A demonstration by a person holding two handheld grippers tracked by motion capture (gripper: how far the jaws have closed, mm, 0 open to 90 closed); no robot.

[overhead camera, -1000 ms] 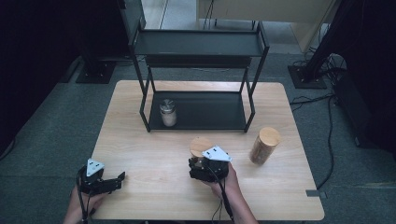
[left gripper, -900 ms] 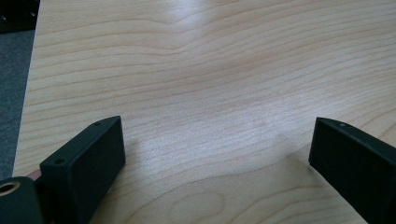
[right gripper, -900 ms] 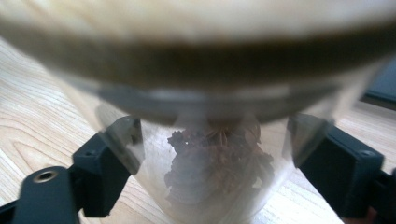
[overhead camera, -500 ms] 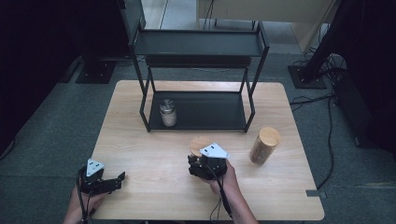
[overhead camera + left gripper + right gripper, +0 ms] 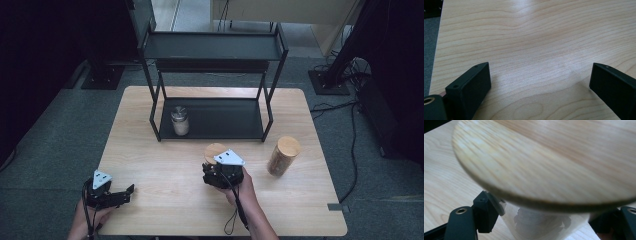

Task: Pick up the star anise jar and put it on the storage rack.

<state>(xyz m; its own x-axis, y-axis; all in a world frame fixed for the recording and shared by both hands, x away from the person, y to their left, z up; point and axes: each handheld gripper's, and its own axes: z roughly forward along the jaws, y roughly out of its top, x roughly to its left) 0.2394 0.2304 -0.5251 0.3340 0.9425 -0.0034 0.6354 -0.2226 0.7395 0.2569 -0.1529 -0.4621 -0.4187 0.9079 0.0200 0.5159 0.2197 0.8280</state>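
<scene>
At the near edge of the bench [image 5: 165, 210], on the person's left, the left gripper [image 5: 122, 195] lies low over bare wood with its jaws spread wide; the left gripper view has nothing but wood grain between them. The left hand [image 5: 90, 220] holds it from the bottom edge of the high view, a grey three-cornered plate on top of it.

Farther in and toward the middle, the right gripper [image 5: 216, 167] is held by the right hand [image 5: 240, 192], with its cable trailing back along the forearm. Its jaws have just been closing and now clamp the clear body of a wooden-lidded jar [image 5: 215, 151], one jaw on each side just under the lid, as the right gripper view shows [image 5: 544, 220]. The round wooden lid [image 5: 554, 157] spreads across the upper part of that view. The jar stands on the bench just in front of the gripper, near the middle of the bench and short of the rack.

To its right, apart from it, a tall jar with a wooden lid [image 5: 283, 155] stands upright on the bench.

Beyond both, a black metal two-tier rack [image 5: 215, 47] stands at the far half of the bench. On its lower shelf, at the left end, sits a small glass jar with a metal lid [image 5: 180, 120], upright.
</scene>
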